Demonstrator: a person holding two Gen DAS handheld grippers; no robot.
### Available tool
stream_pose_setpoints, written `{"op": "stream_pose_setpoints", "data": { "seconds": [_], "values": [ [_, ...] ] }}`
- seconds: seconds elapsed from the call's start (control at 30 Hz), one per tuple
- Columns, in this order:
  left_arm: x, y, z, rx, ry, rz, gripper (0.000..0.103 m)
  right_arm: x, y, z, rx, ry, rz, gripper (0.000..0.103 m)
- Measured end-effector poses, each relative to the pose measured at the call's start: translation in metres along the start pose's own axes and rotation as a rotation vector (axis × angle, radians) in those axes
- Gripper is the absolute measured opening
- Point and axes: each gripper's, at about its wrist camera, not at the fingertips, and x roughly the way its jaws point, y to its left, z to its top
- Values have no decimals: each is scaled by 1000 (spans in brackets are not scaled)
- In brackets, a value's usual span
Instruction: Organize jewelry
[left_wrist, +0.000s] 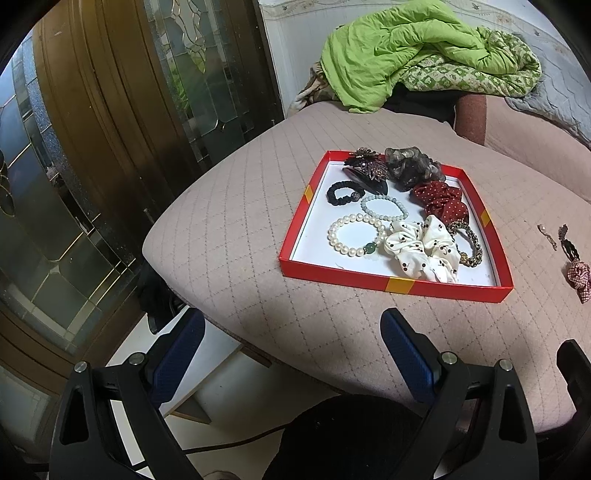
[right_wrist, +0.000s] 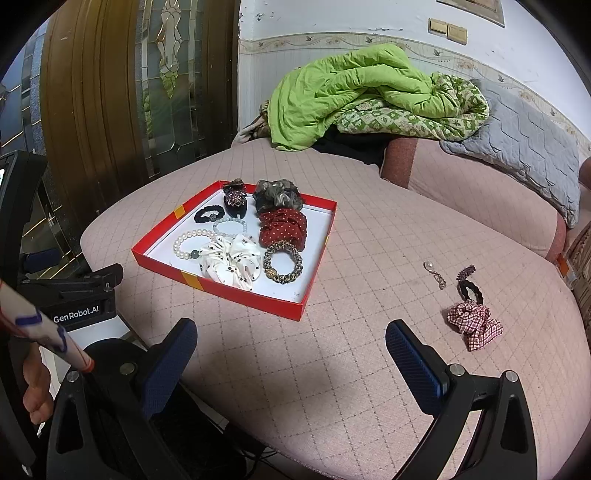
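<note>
Three items loose: plaid scrunchie (right_wrist: 474, 328), black clip (right_wrist: 469, 286), earring (right_wrist: 436, 275), near the cushion's right edge, outside the red tray (right_wrist: 229, 291).
Handling: scrunchie judged soft, light; best pinched mid-bunch.
Left gripper (left_wrist: 291, 354): fingers wide, empty.
Right gripper (right_wrist: 291, 358): fingers wide, empty.

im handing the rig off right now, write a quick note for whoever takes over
Left gripper: open, holds nothing, hovers at the near edge of the cushion.
Right gripper: open, holds nothing, hovers above the cushion.
Done: red tray holds scrunchies, hair ties, two bead bracelets and a jewelled hair clip.
Left: three pieces lie on the pink cushion right of the tray: plaid scrunchie, dark hair clip, small pearl piece. All are nearer the right gripper.
</note>
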Motion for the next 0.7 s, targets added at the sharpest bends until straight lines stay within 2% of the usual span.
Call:
{"op": "stream_pose_setpoints", "data": {
  "seconds": [0.7],
  "values": [
    [7, 2, -2, -10, 26, -11, 95, 0, 0, -1, 1, 4, 4, 103]
  ]
}}
